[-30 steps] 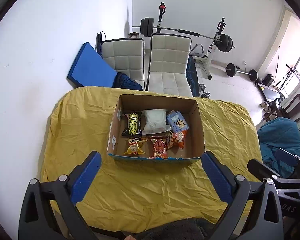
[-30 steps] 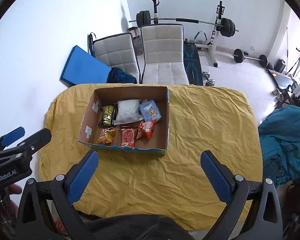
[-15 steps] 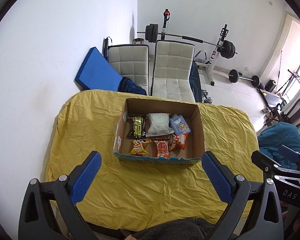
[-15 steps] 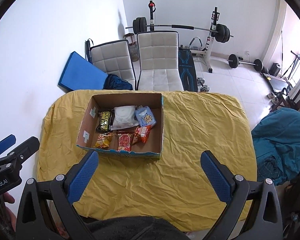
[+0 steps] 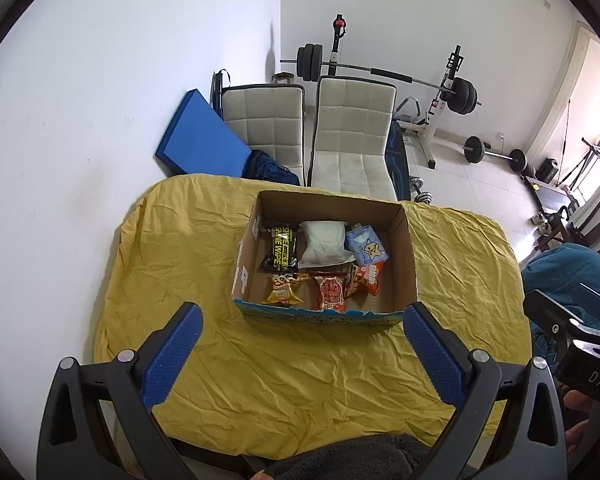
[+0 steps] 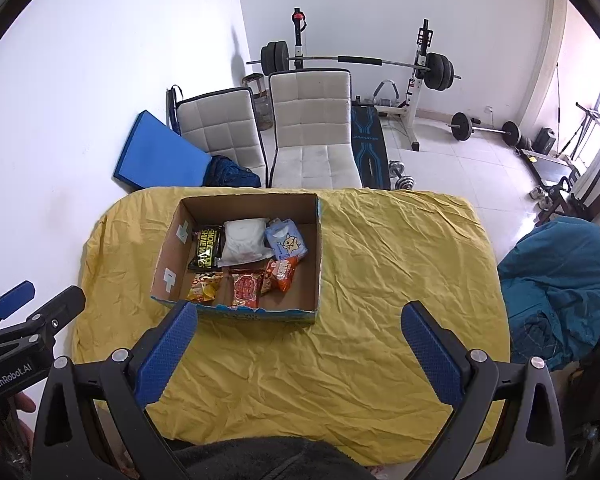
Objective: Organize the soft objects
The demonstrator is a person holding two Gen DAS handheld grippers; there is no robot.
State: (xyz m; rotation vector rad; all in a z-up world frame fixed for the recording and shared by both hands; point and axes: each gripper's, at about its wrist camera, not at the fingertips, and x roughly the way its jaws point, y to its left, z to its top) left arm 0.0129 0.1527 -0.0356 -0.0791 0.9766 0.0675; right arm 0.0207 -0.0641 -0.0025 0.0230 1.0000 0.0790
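Note:
An open cardboard box [image 5: 404, 256] [image 6: 168, 248] sits on the yellow-covered table [image 5: 180, 264] [image 6: 400, 264]. It holds several soft packets: a black wipes pack [image 5: 282, 249] [image 6: 207, 249], a white pouch [image 5: 324, 242] [image 6: 245, 241], a light blue pack [image 5: 366, 246] [image 6: 286, 242], a yellow snack bag [image 5: 283, 289] [image 6: 204, 286], a red packet [image 5: 331, 290] [image 6: 245, 289] and an orange packet [image 5: 366, 278] [image 6: 281, 274]. My left gripper [image 5: 302, 354] is open and empty, high above the table's near edge. My right gripper [image 6: 299, 354] is open and empty, likewise pulled back.
Two white padded chairs [image 5: 352, 140] [image 6: 312, 132] stand behind the table, with a blue mat [image 5: 198, 140] against the wall and a barbell rack [image 5: 384, 74] beyond. A teal beanbag [image 6: 556, 292] sits right of the table.
Both grippers have pulled back and up, so the box and table look smaller and farther. Both grippers stay open. The packets in the box have not moved.

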